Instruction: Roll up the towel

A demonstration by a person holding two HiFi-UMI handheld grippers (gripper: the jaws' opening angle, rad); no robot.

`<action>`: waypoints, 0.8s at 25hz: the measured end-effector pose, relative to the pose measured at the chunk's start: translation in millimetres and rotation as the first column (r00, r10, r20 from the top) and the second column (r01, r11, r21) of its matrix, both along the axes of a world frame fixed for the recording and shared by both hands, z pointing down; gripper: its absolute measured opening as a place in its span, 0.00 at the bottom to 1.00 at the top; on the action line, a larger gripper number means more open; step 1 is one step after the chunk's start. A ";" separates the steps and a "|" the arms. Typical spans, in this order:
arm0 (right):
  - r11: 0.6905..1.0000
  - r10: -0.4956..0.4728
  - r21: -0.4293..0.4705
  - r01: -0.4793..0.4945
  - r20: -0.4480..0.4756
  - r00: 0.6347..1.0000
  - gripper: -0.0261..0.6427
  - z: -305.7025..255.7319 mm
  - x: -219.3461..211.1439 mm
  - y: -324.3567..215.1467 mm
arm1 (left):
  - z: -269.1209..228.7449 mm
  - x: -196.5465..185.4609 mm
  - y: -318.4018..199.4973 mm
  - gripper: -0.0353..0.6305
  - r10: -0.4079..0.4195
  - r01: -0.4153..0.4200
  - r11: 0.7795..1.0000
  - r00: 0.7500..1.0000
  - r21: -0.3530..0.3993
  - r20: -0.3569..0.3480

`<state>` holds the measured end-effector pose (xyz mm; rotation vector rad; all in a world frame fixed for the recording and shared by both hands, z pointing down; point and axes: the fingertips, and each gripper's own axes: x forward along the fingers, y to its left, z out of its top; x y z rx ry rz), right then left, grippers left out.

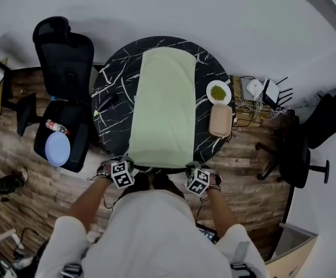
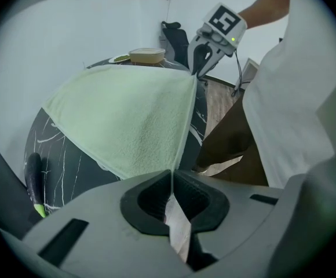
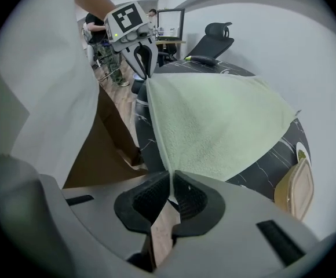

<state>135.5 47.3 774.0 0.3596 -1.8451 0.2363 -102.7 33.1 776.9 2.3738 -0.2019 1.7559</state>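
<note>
White-shirted torso (image 1: 150,236) fills the bottom of the head view. Just past it, left tool (image 1: 127,165) and right tool (image 1: 190,168) are each clenched on one near corner of the towel (image 1: 162,106), with only a thin hem in each bite.

Towel: pale green, spread flat lengthwise over the round black marbled counter (image 1: 113,86). Its near hem is stretched between the two tools.

Risks, as I judge them:
- Shallow bite; a tug could pull a corner free.
- One tool leading the other would start a skewed roll.
- Stone looks slick; the cloth may slide rather than turn over.
- Bowl of green bits (image 1: 218,92) and tan lidded box (image 1: 220,120) sit just beside the towel's right edge, and a dark object (image 1: 107,102) lies near its left. A drifting roll could nudge them.

Beyond: black office chair (image 1: 64,57) with a blue disc (image 1: 57,148) on its seat at left. Second chair (image 1: 298,149) and cable clutter (image 1: 260,91) at right. Wood-plank floor (image 1: 35,172), white wall (image 1: 214,10).
</note>
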 end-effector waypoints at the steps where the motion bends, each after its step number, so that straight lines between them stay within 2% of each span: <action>1: 1.000 -0.004 -0.009 0.004 0.006 1.000 0.07 -2.5 -2.1 5.3 | -2.5 -1.9 4.6 0.07 -0.005 0.005 1.000 1.000 -0.003 -0.006; 6: 0.994 -0.025 -0.107 0.027 0.027 0.999 0.07 -11.1 -10.4 44.7 | -12.8 -11.0 39.7 0.07 0.017 -0.018 0.998 1.000 -0.057 -0.017; 10: 0.972 -0.030 -0.229 0.042 0.056 0.998 0.07 -17.4 -16.3 81.6 | -22.3 -18.3 75.0 0.07 0.017 -0.022 0.985 0.999 -0.173 -0.035; 12: 0.968 -0.016 -0.248 0.036 0.080 0.997 0.07 -24.6 -18.4 84.2 | -27.6 -20.2 78.5 0.07 0.018 -0.025 0.980 0.999 -0.197 -0.038; 15: 0.977 0.038 -0.211 -0.014 0.113 0.993 0.07 -38.9 -18.8 63.1 | -37.6 -18.8 61.4 0.07 0.001 -0.009 0.986 0.999 -0.167 -0.046; 20: 0.987 0.127 -0.115 -0.111 0.146 0.981 0.07 -59.8 -10.6 -0.7 | -56.4 -11.3 7.0 0.07 -0.027 0.021 0.997 0.997 -0.074 -0.075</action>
